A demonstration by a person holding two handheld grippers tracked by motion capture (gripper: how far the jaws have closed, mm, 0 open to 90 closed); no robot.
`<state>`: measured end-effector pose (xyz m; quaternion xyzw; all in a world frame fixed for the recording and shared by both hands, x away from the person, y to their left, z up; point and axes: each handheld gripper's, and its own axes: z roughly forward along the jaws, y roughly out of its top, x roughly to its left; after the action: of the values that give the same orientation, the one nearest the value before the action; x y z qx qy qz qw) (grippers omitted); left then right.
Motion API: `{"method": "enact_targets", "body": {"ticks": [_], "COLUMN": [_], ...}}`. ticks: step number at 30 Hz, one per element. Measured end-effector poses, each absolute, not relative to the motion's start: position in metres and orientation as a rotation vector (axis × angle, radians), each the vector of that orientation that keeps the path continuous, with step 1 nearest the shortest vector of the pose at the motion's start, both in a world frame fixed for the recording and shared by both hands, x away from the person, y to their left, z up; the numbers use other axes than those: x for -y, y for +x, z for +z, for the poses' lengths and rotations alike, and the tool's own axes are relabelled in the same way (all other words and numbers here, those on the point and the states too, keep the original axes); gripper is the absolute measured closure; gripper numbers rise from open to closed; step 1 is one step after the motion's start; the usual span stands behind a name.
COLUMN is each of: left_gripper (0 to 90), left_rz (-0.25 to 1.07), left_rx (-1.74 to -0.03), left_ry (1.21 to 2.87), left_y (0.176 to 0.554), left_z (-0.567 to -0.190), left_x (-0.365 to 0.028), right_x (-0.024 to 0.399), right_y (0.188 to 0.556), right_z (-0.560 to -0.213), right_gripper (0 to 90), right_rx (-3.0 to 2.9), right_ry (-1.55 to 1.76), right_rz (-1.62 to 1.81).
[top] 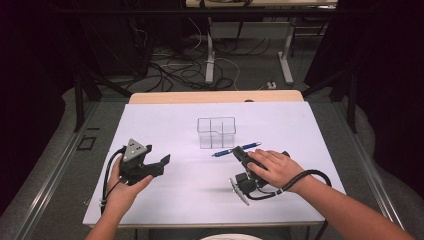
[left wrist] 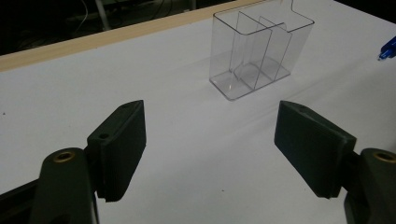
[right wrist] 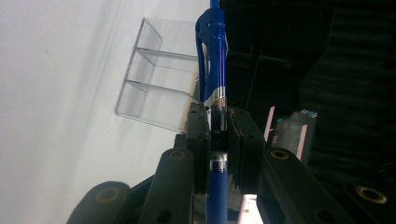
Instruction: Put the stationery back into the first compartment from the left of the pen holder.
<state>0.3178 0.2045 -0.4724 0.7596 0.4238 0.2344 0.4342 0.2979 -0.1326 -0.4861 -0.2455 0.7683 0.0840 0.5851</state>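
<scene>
A blue pen (top: 222, 152) lies level just in front of a clear divided organizer (top: 216, 132) near the middle of the white table. My right gripper (top: 240, 151) is turned on its side and shut on the pen's barrel (right wrist: 212, 60), with the organizer (right wrist: 154, 88) close behind it. My left gripper (top: 162, 165) sits low at the table's left with its jaws wide apart. Nothing is between its jaws (left wrist: 210, 140), and the organizer (left wrist: 257, 51) stands upright well ahead of them. The pen's end (left wrist: 387, 49) shows at the far right of the left gripper view.
A white sheet (top: 175, 125) covers the table, and a wooden strip (top: 215, 96) runs along its far edge. Beyond that are table legs and tangled cables (top: 185, 70) on the floor. Dark curtains close in both sides.
</scene>
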Motion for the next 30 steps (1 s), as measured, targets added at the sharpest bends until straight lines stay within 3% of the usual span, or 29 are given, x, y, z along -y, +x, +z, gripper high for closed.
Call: {"method": "enact_targets", "body": {"ticks": [11,13,21,30], "left_gripper": [32.0,39.6,45.5,50.1], "left_rz": [0.530,0.514,0.444,0.480], "left_rx": [-0.990,-0.980,-0.886,-0.769], "left_ry": [1.948,1.977,2.062,2.197], "left_y": [0.329,0.331,0.339,0.346], "left_z": [-0.450,-0.447,-0.444,-0.444], "left_x": [-0.192,-0.188,-0.172,-0.153], "right_x": [0.123,0.120,0.116,0.107], "right_y": [0.297,0.298,0.300,0.300], "right_z": [-0.487,-0.486,-0.484,-0.481], "right_gripper": [80.2,80.2,80.2,80.2], "right_rx": [-1.723,-1.720,-1.749,-1.725], "right_ry": [-0.706,-0.725,-0.729,-0.760], "right_rz": [0.136,0.139,0.147,0.172]}}
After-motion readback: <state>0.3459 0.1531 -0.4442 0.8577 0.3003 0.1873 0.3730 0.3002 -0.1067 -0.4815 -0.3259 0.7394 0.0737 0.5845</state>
